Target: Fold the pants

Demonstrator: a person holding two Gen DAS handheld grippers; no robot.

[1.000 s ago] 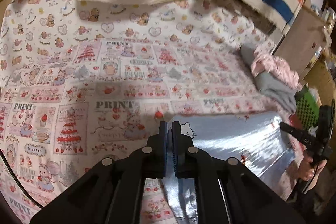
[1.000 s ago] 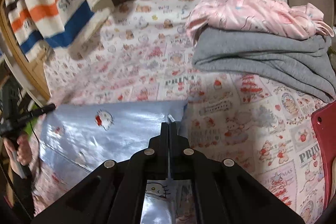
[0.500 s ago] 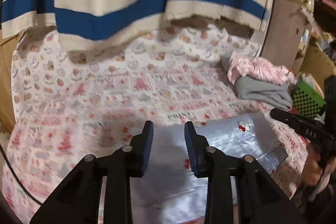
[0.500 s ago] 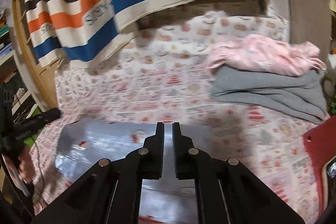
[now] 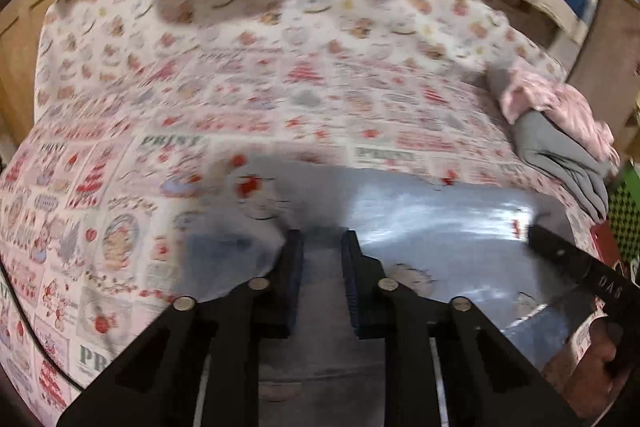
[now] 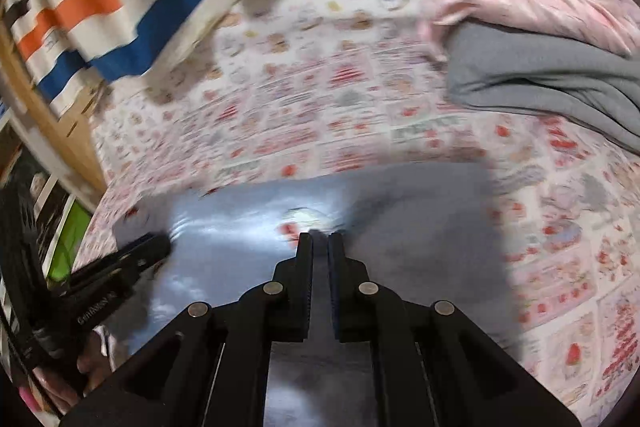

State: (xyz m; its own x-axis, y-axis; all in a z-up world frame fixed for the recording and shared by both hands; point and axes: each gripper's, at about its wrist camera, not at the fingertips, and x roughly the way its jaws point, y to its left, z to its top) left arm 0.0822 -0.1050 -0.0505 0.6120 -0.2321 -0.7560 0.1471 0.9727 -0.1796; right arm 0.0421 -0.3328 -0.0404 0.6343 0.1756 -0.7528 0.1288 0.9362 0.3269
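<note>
The shiny silver-blue pants [image 5: 440,219] with cartoon cat prints lie folded flat on the printed bedsheet [image 5: 240,87], near its front edge. My left gripper [image 5: 321,235] hovers over their left part, its jaws closing, a gap still between them and nothing in it. My right gripper [image 6: 320,235] hangs over the middle of the pants [image 6: 400,211] with a narrow gap between its jaws and no cloth pinched. In each wrist view the other gripper's tip rests low by the pants' outer edge.
A folded grey and pink clothes pile [image 6: 540,67] sits at the bed's right. A striped blanket [image 6: 100,7] hangs along the back. A green basket [image 5: 624,203] and a red object [image 5: 604,239] stand off the right edge, a wooden frame [image 6: 48,115] on the left.
Both grippers were shut on the pants' far edge and have let go. The left jaws opened wide, then narrowed. Both grippers pulled back, then moved in low over the pants.
</note>
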